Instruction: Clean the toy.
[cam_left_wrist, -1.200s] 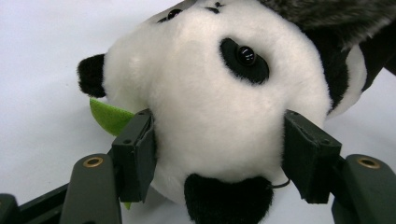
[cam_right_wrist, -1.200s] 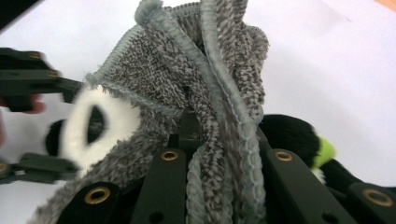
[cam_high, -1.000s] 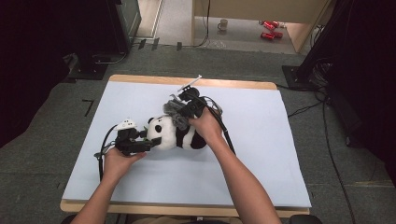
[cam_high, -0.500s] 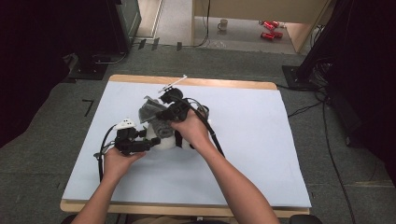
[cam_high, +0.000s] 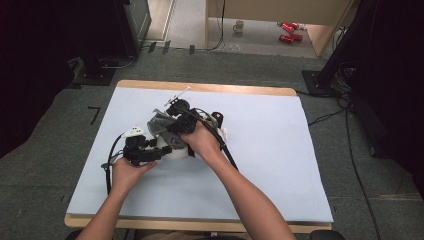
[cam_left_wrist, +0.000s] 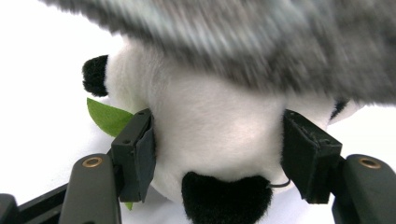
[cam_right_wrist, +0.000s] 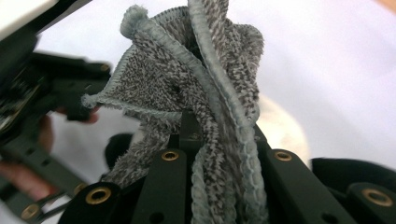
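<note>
We find the toy panda (cam_left_wrist: 219, 140) lying on the white-covered bench (cam_high: 280, 165), left of its middle, with the left gripper (cam_left_wrist: 219, 154) holding it by the head: the jaws stand wide and their pads (cam_left_wrist: 142, 158) press into the white plush on either side, a green leaf (cam_left_wrist: 108, 116) showing just beside one pad. They have just been closing slightly on the head. In the high view the left gripper (cam_high: 146, 150) lies low at the panda's near-left side and the right gripper (cam_high: 172, 112) sits above and behind it. The right jaws are nearly closed, pinching a bunched grey cloth (cam_right_wrist: 196, 102), which hangs over the panda's head and blurs across the top of the left gripper view. We judge the work to be wiping the toy with the cloth. It appears to be under way: the toy is secured and the cloth is at the head. We cannot tell how much of the panda (cam_high: 175, 150) has been covered; the body beneath the right hand (cam_high: 202, 140) appears to remain.
</note>
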